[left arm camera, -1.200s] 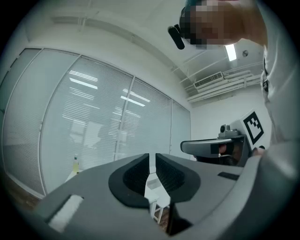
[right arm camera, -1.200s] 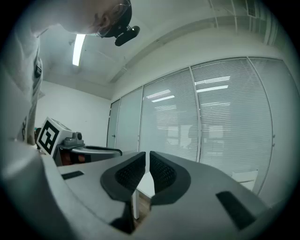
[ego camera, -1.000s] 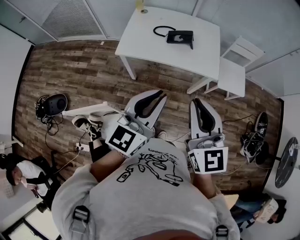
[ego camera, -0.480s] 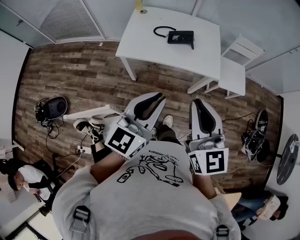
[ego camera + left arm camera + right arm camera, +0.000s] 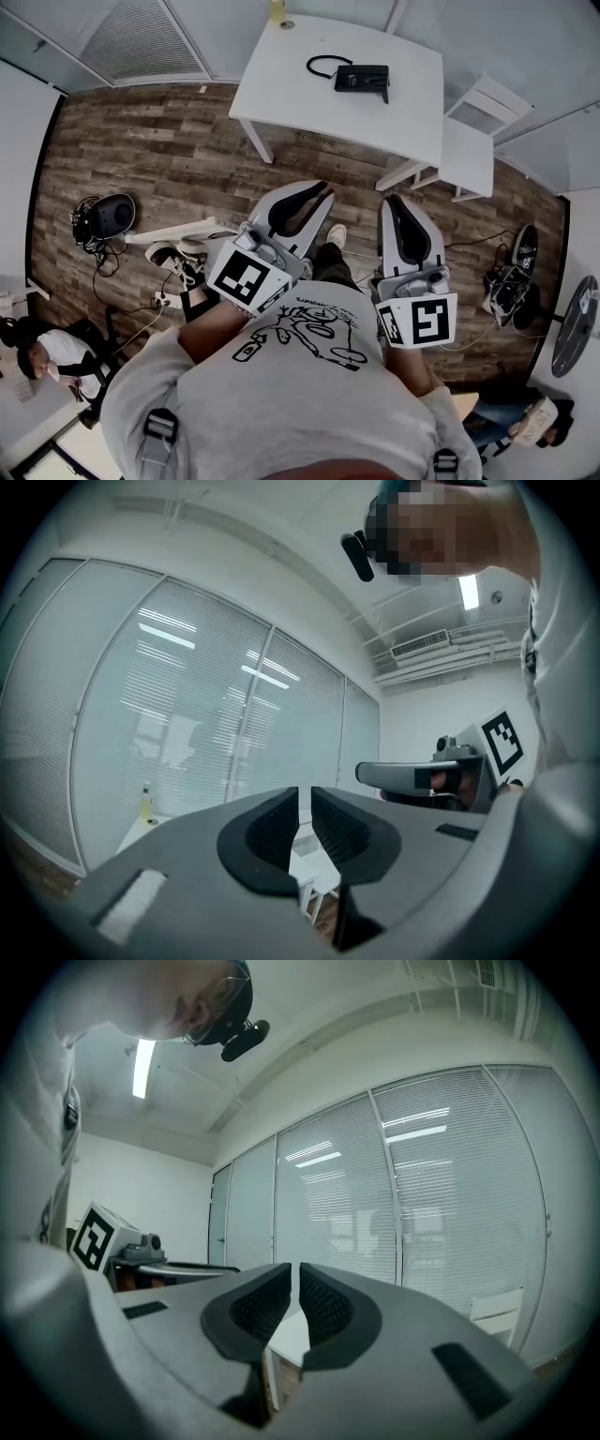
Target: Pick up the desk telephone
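Note:
The black desk telephone (image 5: 363,78) lies on the white table (image 5: 300,94) at the far side of the room, its cord (image 5: 323,64) looped to its left. Both grippers are held level in front of the person, well short of the table. The left gripper (image 5: 322,190) is shut with nothing between its pads, and in the left gripper view its jaws (image 5: 305,797) show only a thin slit. The right gripper (image 5: 393,202) is shut and empty too, its jaws (image 5: 295,1274) closed in the right gripper view. Neither gripper view shows the telephone.
A white chair (image 5: 469,141) stands at the table's right. A yellow bottle (image 5: 278,11) is on the table's far edge. On the wood floor lie a black bag with cables (image 5: 108,214), a low white stand (image 5: 178,228) and shoes (image 5: 511,277). A person sits at lower left (image 5: 47,352).
Both grippers have edged a little toward the table as the person steps forward. The jaws of both stay closed.

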The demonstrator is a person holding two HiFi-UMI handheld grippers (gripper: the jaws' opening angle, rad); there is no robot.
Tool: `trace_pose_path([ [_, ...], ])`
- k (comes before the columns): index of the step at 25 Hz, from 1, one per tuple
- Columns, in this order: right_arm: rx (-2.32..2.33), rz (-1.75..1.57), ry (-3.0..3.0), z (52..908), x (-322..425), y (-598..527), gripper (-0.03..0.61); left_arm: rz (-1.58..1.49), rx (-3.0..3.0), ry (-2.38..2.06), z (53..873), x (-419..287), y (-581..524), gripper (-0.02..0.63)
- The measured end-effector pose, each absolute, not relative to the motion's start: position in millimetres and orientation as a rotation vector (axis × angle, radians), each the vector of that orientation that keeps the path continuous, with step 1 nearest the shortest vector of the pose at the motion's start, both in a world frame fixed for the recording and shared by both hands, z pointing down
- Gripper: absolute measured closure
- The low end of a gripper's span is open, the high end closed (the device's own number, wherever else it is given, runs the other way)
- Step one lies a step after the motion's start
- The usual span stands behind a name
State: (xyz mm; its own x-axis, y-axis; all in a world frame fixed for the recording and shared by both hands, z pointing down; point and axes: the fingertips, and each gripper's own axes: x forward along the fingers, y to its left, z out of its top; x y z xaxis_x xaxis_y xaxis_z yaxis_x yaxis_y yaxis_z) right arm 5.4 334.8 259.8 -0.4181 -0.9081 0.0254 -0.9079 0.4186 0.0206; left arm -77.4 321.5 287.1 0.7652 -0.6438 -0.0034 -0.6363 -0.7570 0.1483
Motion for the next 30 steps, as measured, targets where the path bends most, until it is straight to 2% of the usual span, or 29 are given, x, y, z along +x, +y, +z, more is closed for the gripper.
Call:
trace_pose_path([
  [18,1.681,0.043,-2.653,268,109,233,0.554,-0.026,2.833,-1.064,286,22,221,0.575],
  [30,1.618,0.069,-2.687,275,148,170,0.554,-0.028,2.795,-1.14,289,61,156,0.575],
])
